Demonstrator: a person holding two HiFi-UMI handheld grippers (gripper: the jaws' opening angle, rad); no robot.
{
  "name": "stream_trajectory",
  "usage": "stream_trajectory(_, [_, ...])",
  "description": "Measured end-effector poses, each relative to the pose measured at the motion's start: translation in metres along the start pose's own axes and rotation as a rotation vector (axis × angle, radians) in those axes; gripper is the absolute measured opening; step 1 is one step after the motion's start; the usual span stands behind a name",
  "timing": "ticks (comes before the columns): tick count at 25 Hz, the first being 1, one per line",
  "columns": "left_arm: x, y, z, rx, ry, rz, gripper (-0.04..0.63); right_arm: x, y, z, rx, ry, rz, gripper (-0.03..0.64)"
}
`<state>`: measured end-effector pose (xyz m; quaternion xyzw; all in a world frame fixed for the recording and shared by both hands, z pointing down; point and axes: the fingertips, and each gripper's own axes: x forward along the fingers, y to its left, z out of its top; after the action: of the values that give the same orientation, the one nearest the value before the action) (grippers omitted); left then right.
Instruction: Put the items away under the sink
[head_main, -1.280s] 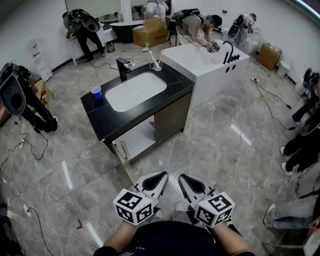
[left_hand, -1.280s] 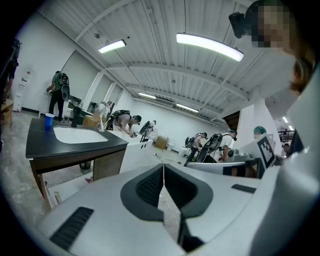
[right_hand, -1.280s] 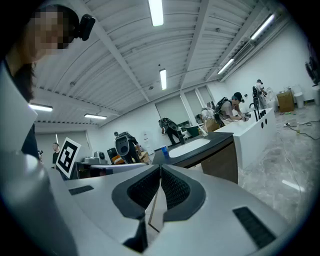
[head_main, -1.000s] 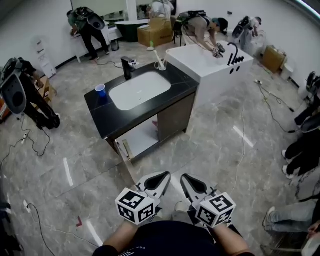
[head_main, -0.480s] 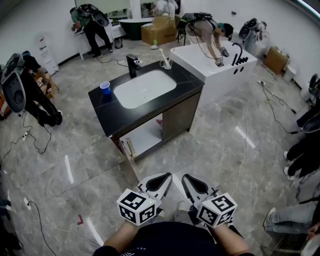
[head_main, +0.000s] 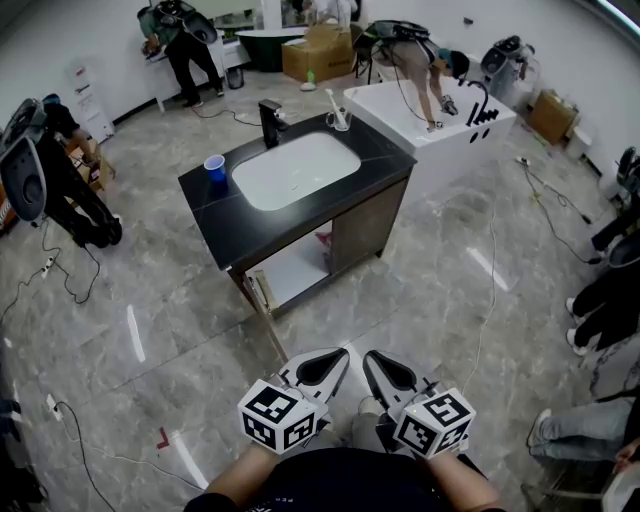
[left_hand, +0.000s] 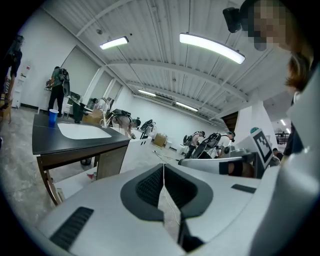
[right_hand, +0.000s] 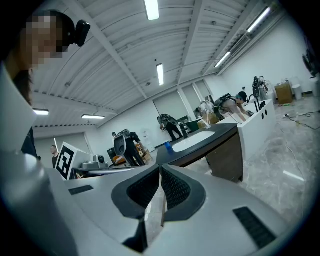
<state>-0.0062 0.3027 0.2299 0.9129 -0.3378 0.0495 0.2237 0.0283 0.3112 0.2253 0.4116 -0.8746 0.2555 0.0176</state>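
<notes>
The sink vanity (head_main: 215, 228) has a black counter and a white basin (head_main: 295, 168). On the counter stand a blue cup (head_main: 214, 166), a black faucet (head_main: 270, 120) and a cup with a toothbrush (head_main: 338, 118). The cabinet below is open, its door (head_main: 262, 296) swung out, and a small pink item (head_main: 323, 238) lies on the white shelf. My left gripper (head_main: 335, 356) and right gripper (head_main: 372, 360) are side by side near my body, well short of the vanity. Both are shut with nothing between the jaws (left_hand: 163, 172) (right_hand: 160, 175). The blue cup (left_hand: 53, 117) (right_hand: 169, 146) shows in both gripper views.
A white tub unit (head_main: 430, 125) stands just right of the vanity, with a person bent over it (head_main: 415, 60). More people and gear stand at the left (head_main: 40, 170) and at the back. Cables (head_main: 485, 290) trail over the marble floor; cardboard boxes (head_main: 322, 55) sit behind.
The vanity has shifted nearer and slightly right in the head view as I walk toward it. Both grippers stay shut and in the same place by my body.
</notes>
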Motion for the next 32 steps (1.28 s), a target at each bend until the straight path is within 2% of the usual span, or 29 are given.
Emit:
stream_trajectory(7, [0.009, 0.003, -0.001, -0.015, 0.003, -0.015, 0.011, 0.006, -0.012, 0.0, 0.002, 0.019, -0.018, 0.04])
stream_trajectory(16, [0.05, 0.018, 0.016, -0.005, -0.013, 0.0, 0.011, 0.024, -0.049, 0.027, -0.01, 0.01, 0.004, 0.039])
stream_trajectory(20, [0.078, 0.019, 0.028, 0.01, -0.033, -0.006, 0.012, 0.027, -0.073, 0.04, -0.002, 0.009, 0.007, 0.04])
stream_trajectory(24, [0.108, 0.021, 0.035, 0.036, -0.015, 0.002, 0.012, 0.031, -0.1, 0.054, 0.0, 0.007, 0.013, 0.04])
stream_trajectory(29, [0.145, 0.028, 0.043, 0.017, -0.003, 0.029, 0.012, 0.031, -0.136, 0.072, -0.002, -0.005, 0.014, 0.04])
stream_trajectory(32, [0.165, 0.029, 0.053, 0.03, -0.009, 0.036, 0.011, 0.029, -0.158, 0.084, -0.015, -0.012, 0.011, 0.04])
